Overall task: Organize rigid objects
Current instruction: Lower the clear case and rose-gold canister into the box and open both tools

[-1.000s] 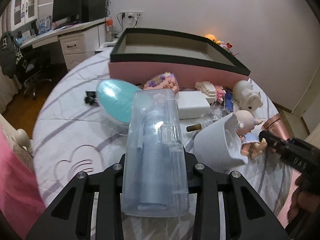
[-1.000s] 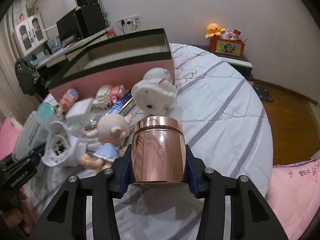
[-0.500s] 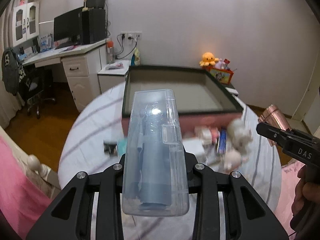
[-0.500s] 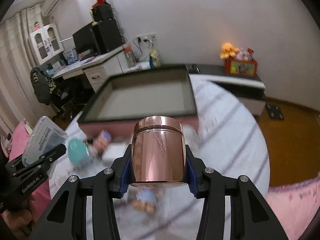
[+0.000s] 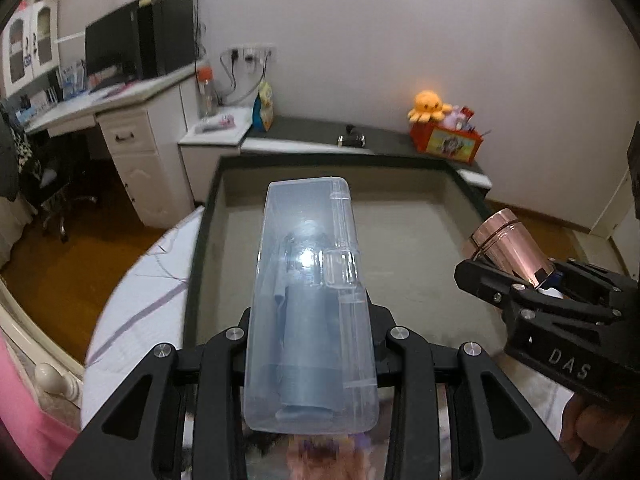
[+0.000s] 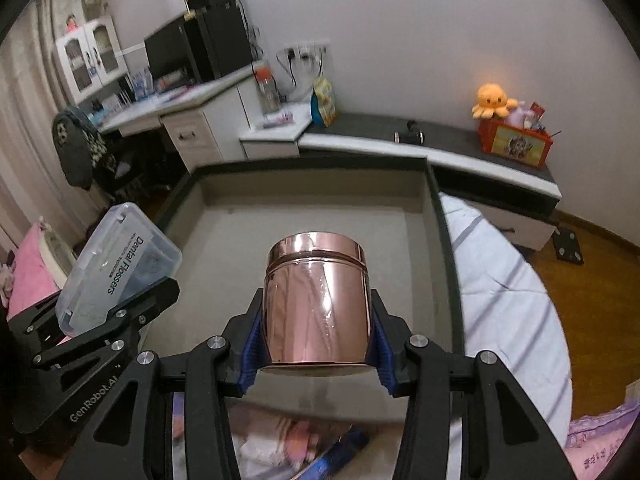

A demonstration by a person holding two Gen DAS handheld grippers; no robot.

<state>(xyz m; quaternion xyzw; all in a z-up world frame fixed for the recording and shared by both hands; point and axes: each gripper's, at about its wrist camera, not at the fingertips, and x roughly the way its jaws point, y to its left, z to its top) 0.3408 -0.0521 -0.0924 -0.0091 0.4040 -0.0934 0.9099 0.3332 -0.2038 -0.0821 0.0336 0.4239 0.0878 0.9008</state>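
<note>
The clear plastic flosser case [image 5: 310, 300], boxy and smooth, sat clamped in my left tongs [image 5: 312, 334]; the mirror-bright copper canister [image 6: 316, 300] in my right tongs [image 6: 316, 346]. A second earlier both hung low over the bed's clutter; now both were above the empty grey-lined box [image 6: 440, 216], ready for lowering.

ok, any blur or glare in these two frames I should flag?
Left wrist: glare spot on the clear case, background desk softly blurred, bottom edge smeared. Right wrist: streaky reflections on the copper tin, toys along the bottom edge motion-blurred. Both show fisheye bending and dark corners.
</note>
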